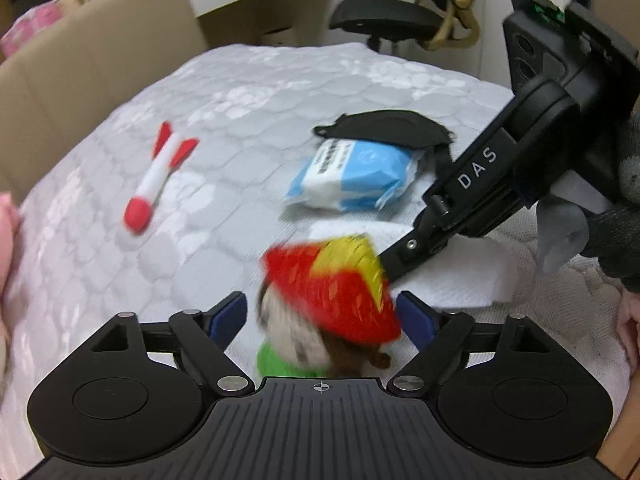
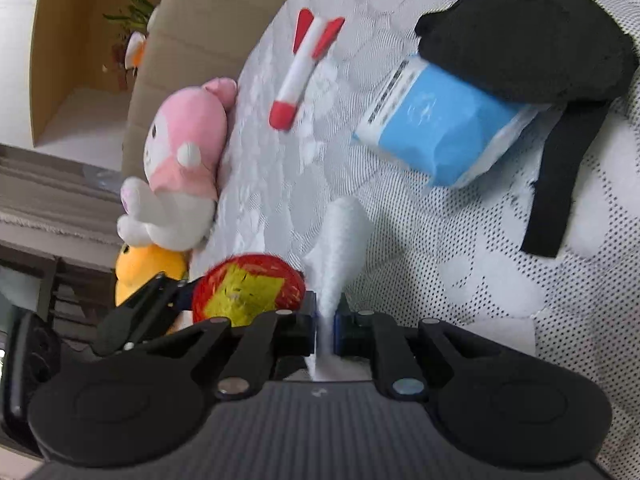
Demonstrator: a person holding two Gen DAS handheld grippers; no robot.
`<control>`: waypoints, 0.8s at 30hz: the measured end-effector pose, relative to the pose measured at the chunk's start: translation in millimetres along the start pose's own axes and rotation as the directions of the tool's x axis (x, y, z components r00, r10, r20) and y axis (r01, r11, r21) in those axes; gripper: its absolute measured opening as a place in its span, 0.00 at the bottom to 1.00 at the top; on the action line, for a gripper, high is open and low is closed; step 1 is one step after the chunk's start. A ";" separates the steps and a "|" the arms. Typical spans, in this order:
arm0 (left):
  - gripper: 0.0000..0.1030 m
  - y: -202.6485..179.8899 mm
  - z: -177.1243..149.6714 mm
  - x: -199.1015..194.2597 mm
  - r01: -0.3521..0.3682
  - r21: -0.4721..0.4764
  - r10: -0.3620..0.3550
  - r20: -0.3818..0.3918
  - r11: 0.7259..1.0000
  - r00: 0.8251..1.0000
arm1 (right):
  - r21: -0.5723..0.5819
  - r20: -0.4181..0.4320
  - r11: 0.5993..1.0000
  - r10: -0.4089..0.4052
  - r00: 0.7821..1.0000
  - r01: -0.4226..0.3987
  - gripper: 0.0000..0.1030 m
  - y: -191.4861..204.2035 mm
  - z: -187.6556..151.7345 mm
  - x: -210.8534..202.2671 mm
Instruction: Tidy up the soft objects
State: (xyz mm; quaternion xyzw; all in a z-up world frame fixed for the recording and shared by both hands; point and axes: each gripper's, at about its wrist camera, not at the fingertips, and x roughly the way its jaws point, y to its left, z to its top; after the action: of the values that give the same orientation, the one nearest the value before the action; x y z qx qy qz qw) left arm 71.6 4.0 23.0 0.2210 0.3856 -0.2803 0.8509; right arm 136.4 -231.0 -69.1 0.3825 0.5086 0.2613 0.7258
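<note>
A small doll (image 1: 320,320) with a red and yellow hat and green body sits blurred between the wide-apart fingers of my left gripper (image 1: 322,316), which is open. In the right wrist view the hat (image 2: 248,292) shows beside my left gripper (image 2: 180,294). My right gripper (image 2: 326,328) is shut on a fold of white cloth (image 2: 340,240), pinched upright between its blue pads. From the left wrist view, my right gripper (image 1: 390,260) reaches down behind the hat onto the white cloth (image 1: 460,276).
On the white quilted bed (image 1: 260,92) lie a red and white rocket plush (image 1: 156,176), a blue wipes pack (image 1: 352,176) and a black fabric piece with a strap (image 1: 384,128). A pink bunny plush (image 2: 180,168) and a yellow plush (image 2: 148,272) lean at the beige headboard (image 1: 92,52).
</note>
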 end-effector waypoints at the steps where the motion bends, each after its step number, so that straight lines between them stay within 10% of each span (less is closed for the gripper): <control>1: 0.89 4.0 -7.5 -3.3 0.003 -0.034 -0.003 -0.006 0.999 1.000 | -0.021 -0.002 1.000 -0.017 1.000 0.017 0.11 3.4 -2.2 1.6; 8: 0.91 15.4 -49.7 7.4 0.021 -0.157 -0.040 -0.121 0.987 0.992 | -0.220 0.043 0.953 -0.204 0.978 0.209 0.11 26.2 -17.7 7.4; 16: 0.92 11.5 -48.5 6.6 0.083 -0.257 -0.114 -0.111 0.963 0.987 | -0.273 0.049 0.944 -0.179 0.983 0.186 0.12 43.1 -24.4 5.8; 24: 0.96 35.0 -43.6 25.3 0.126 -0.573 -0.232 -0.116 0.810 0.966 | -0.334 0.109 0.913 -0.210 0.971 0.235 0.12 54.0 -27.0 -1.6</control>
State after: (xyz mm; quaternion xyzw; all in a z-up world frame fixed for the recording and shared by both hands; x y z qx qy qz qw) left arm 84.8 48.1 -17.5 -0.0516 0.5451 -0.2125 0.8093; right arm 111.1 -193.6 -29.1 0.1981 0.4692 0.2480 0.8241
